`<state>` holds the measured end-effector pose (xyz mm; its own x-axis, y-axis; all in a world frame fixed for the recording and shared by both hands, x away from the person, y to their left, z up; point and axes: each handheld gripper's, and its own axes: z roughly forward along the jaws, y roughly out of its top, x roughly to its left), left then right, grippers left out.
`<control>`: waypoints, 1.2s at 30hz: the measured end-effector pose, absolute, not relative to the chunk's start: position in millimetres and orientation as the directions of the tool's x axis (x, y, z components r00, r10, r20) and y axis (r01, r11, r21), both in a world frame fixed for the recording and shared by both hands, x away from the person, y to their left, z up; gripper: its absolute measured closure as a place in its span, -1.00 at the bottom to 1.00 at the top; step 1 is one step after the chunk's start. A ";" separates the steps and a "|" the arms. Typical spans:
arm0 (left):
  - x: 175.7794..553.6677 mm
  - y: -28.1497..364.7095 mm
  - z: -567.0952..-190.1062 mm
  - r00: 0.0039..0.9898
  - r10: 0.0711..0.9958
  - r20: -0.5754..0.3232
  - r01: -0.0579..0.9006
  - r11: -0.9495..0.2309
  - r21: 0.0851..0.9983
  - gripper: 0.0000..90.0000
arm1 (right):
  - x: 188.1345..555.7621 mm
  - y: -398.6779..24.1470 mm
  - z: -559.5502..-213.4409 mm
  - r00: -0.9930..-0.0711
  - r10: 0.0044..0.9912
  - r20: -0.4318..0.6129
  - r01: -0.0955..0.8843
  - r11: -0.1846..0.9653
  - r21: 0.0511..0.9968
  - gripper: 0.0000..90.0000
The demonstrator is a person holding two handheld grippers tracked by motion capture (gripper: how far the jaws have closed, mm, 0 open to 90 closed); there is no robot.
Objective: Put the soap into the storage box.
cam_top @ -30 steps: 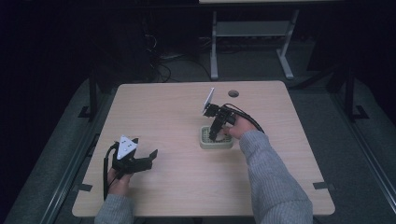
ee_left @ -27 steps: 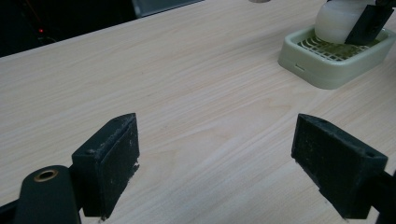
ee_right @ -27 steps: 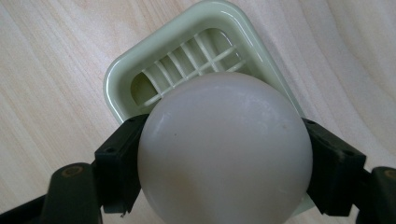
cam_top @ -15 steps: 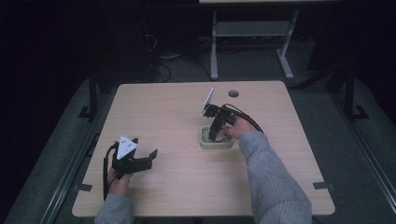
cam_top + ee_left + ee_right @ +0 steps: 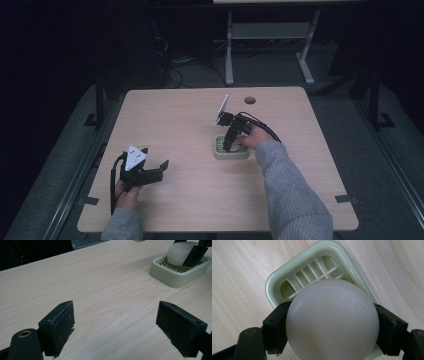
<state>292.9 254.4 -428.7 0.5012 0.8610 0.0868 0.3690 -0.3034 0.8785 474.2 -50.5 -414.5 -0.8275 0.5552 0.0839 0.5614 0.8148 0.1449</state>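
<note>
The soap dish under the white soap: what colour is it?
Pale green, the soap dish has a slatted base, clearest in the right gripper view.

Dim room w/ lit tabletop, dark surroundings, soft close-up focus

The bar of soap (image 5: 332, 320) between the black fingers (image 5: 275, 330) is plain milky white, without markings. Just beyond those fingers, the soap dish (image 5: 274, 282) is pale green, with a ribbed grid in the same shade. The table (image 5: 175, 120) is light wood with a fine streaked grain. The other gripper's fingers (image 5: 58, 327) are matt black, above bare wood. The sleeve (image 5: 290, 190) is grey.
</note>
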 end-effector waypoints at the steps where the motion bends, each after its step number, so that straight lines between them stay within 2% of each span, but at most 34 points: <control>1: 292.9 254.3 -428.6 0.501 0.861 0.087 0.369 -0.304 0.878 -0.67 | 474.1 -50.4 -414.5 -0.828 0.555 0.083 0.561 0.815 0.144 -0.48; 16: 292.7 253.8 -428.5 0.500 0.862 0.087 0.370 -0.303 0.878 -0.67 | 472.8 -49.7 -415.2 -0.825 0.560 0.072 0.564 0.815 0.130 -0.50; 36: 291.9 252.7 -428.3 0.502 0.860 0.089 0.371 -0.307 0.877 -0.67 | 467.9 -62.6 -397.7 -0.805 0.587 0.087 0.592 0.785 0.184 -0.54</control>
<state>291.9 252.7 -428.3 0.5023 0.8601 0.0891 0.3706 -0.3072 0.8765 467.9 -62.6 -397.7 -0.8052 0.5866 0.0873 0.5917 0.7848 0.1845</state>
